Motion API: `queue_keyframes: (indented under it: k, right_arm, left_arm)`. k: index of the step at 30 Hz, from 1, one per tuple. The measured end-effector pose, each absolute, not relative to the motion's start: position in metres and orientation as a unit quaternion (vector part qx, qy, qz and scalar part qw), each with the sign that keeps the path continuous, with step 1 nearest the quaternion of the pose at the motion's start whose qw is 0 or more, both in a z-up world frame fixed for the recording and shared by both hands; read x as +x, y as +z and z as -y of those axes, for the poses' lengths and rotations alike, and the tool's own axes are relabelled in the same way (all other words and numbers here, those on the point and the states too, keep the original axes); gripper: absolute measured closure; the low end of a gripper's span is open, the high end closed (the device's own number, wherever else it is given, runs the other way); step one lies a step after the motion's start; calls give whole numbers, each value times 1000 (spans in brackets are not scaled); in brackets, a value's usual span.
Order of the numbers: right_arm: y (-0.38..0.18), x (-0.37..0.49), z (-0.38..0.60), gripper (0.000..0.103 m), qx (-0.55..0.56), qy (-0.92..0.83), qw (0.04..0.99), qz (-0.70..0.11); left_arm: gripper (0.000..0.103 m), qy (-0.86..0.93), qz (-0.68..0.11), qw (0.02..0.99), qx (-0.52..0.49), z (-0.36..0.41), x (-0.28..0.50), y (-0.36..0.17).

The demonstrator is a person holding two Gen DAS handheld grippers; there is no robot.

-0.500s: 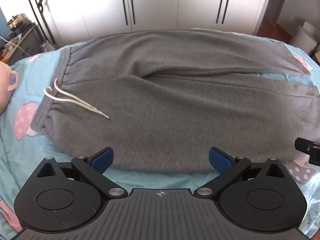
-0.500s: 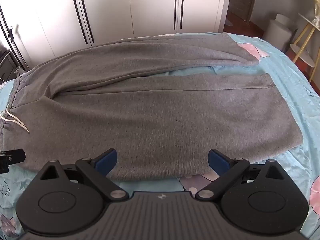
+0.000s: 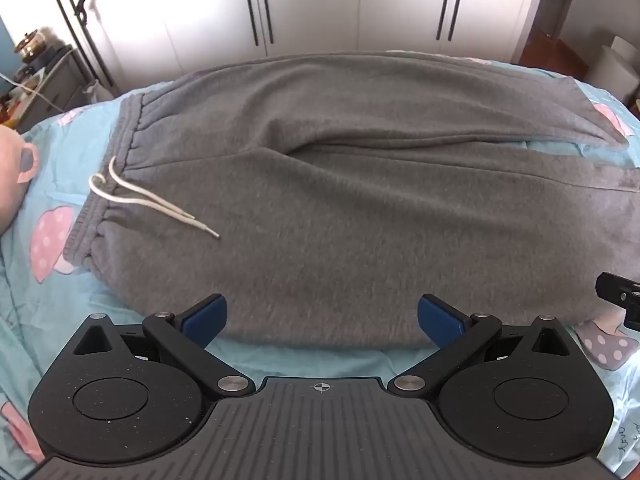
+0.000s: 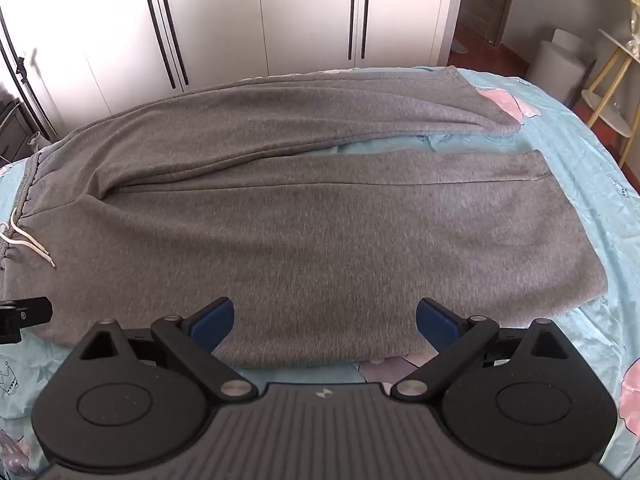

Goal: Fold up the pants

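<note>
Grey fleece fills most of what lies ahead of both tools: the pants (image 3: 340,208) are spread flat across a bed covered in a pale blue sheet (image 3: 52,184) printed with pink spotted mushrooms.

Starting at the left, the left gripper (image 3: 322,316) hangs low over the near edge of the pants with its jaws spread wide. Its blue pads (image 3: 206,314) sit just above the fabric's hem line, one to each side, and nothing is caught between them; whether the pads actually brush the cloth I cannot tell. Ahead and to the left of this gripper is the elastic waistband (image 3: 120,160), with a white drawstring (image 3: 148,200) trailing from it across the front of the pants. Farther ahead, the upper leg (image 3: 400,96) runs off to the right, lying partly over the lower one.

Moving right, the right gripper (image 4: 325,320) is released just as widely, its blue pads (image 4: 212,320) also flanking the near edge of the lower leg (image 4: 320,240) and gripping nothing. Ahead and to its right the two leg openings (image 4: 560,216) end apart from each other, a wedge of blue sheet showing between them. Each tool's black tip shows at the edge of the other's view, so they sit side by side along the same edge. White wardrobe doors (image 4: 280,20) stand beyond the bed.
</note>
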State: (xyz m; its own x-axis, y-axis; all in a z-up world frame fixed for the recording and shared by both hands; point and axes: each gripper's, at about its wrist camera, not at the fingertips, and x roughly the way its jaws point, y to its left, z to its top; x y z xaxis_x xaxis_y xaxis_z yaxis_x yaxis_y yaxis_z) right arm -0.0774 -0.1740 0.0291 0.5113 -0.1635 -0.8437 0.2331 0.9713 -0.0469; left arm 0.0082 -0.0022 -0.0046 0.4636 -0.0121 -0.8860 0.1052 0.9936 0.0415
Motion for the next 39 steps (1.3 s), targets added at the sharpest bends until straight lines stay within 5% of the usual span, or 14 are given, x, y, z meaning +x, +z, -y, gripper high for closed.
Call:
queue_keyframes:
  k: [39]
  right_arm:
    - [33, -74, 175, 5, 52, -97, 873, -476]
  left_arm:
    - [0, -30, -527, 848, 47, 4, 11, -4]
